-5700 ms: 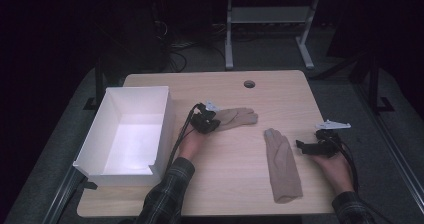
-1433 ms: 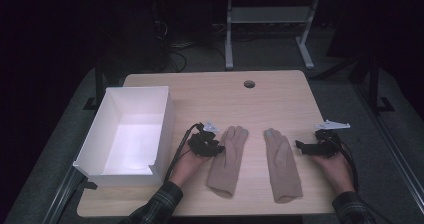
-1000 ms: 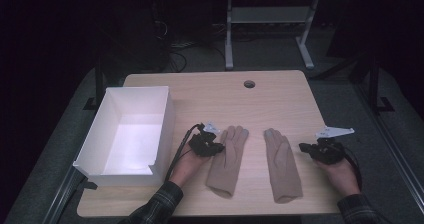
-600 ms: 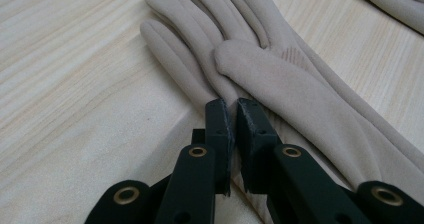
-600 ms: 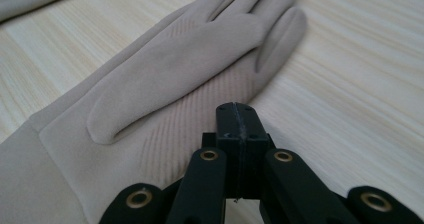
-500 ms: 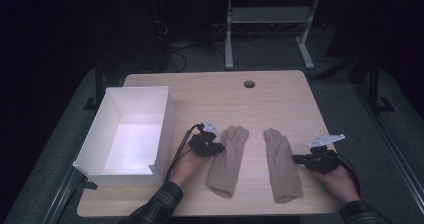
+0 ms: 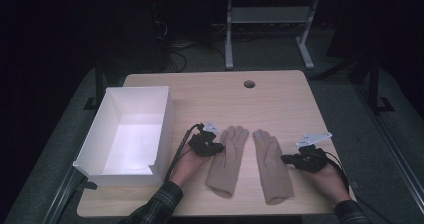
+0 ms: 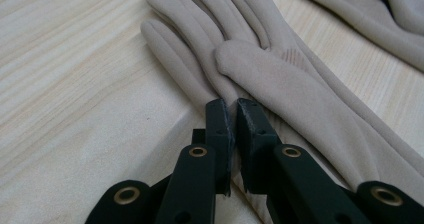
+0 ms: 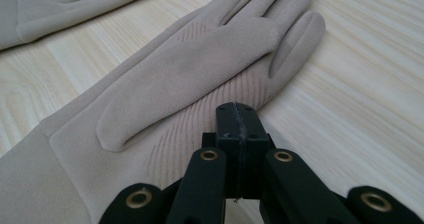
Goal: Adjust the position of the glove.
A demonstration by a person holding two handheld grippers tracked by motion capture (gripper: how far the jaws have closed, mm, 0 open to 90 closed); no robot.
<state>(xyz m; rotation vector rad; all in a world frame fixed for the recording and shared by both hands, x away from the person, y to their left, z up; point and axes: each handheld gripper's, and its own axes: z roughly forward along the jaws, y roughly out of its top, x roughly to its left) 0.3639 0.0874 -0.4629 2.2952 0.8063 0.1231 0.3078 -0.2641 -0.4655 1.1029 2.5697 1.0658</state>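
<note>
1. White open box [image 7: 131, 134] at the table's [image 7: 280, 99] left part; round hole [image 7: 249, 84] near the far edge.
2. Two beige suede-like gloves flat, side by side, apart: left glove [image 7: 228, 159], right glove [image 7: 272, 164].
3. Left gripper [image 7: 216, 147] fingers pinching the left glove's edge.
4. Right gripper [image 7: 286, 159] fingers clenched, empty, over the right glove's edge.
</note>
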